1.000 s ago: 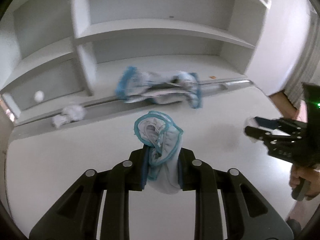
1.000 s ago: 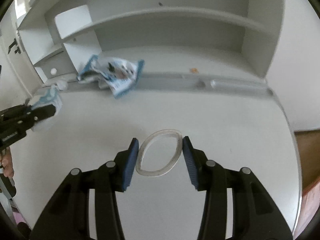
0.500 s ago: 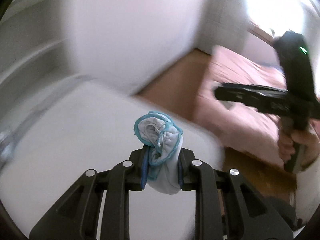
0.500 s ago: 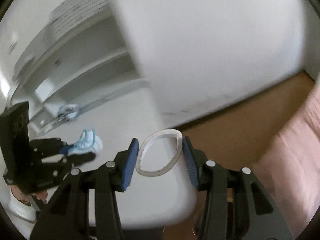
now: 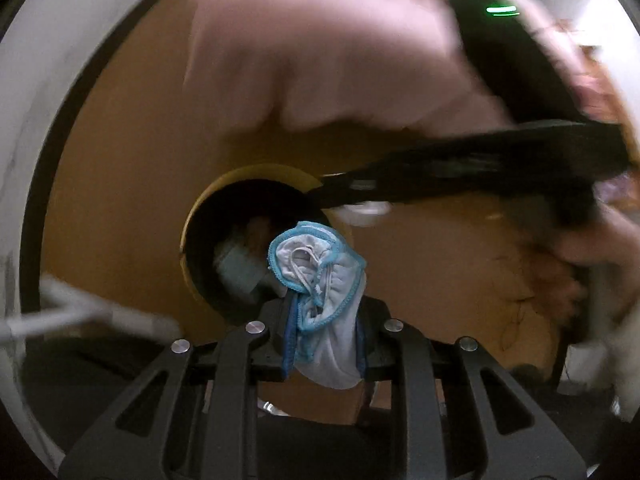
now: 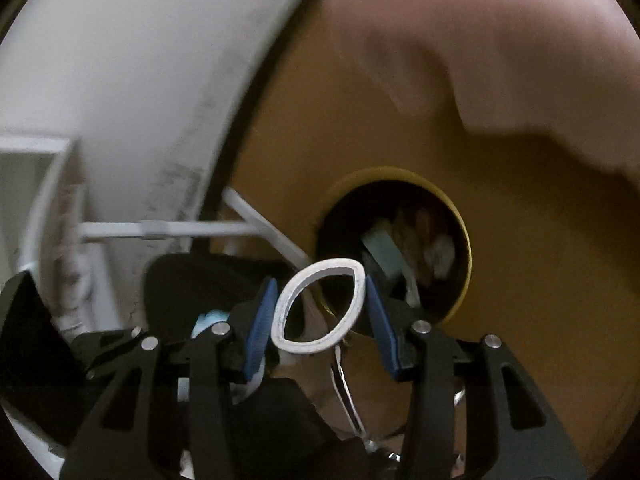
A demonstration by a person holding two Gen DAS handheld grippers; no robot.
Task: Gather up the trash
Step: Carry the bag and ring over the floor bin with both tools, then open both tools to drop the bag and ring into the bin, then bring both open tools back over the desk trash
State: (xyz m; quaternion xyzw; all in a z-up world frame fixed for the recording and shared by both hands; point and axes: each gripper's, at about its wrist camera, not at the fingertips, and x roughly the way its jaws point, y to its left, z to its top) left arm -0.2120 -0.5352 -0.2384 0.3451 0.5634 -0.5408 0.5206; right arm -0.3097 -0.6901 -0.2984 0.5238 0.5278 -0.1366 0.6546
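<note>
Left gripper (image 5: 324, 316): clamping a crumpled face mask (image 5: 320, 280).
Right gripper (image 6: 320, 308): squeezing a white ring (image 6: 320, 306).
Bin (image 6: 460, 240): sitting below, probably holding trash.

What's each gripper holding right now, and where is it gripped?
Left gripper: crumpled blue-edged face mask, pinched near its lower middle. Right gripper: white ring, squeezed across its outer sides into an oval.

A brown wooden floor (image 6: 520, 260) fills the middle of both views. Pink bedding (image 5: 320, 48) hangs blurred across the top, and white furniture (image 6: 120, 80) curves down the upper left.
</note>
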